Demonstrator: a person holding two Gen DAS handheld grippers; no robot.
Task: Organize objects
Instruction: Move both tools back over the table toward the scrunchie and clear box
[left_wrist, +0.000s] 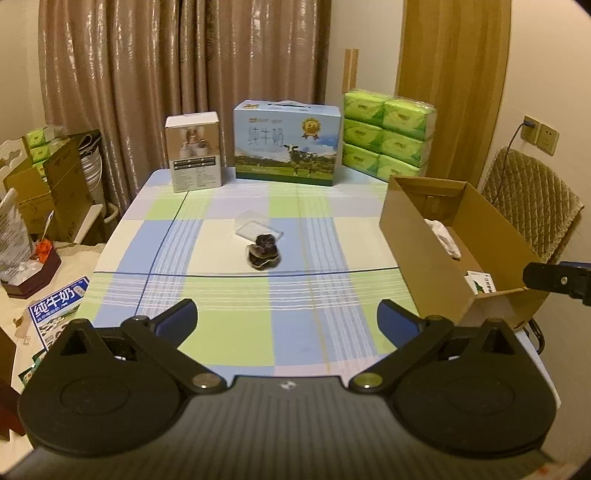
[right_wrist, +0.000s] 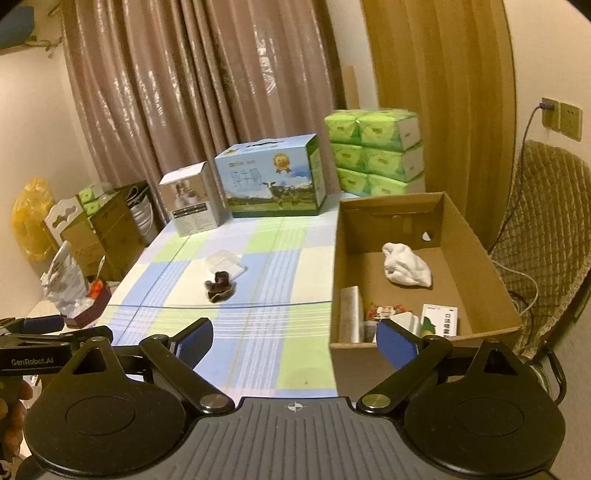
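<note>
Brown curtains (left_wrist: 177, 74) hang behind the table (left_wrist: 229, 332), which wears a blue, green and cream checked cloth. A quilted chair (right_wrist: 543, 236) stands right of it by a cream wall (right_wrist: 546, 55) with sockets (right_wrist: 561, 116), under warm, dim light.

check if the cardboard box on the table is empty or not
Not empty. The open-topped cardboard box holds a crumpled white cloth and several small packages at its near end.

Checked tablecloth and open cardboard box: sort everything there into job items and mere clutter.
Job items:
- dark crumpled bundle mid-table
- clear plastic case behind the bundle
- open brown cardboard box, holding a white cloth and small packets

Clutter:
- blue milk carton
- green tissue packs
- white appliance box
</note>
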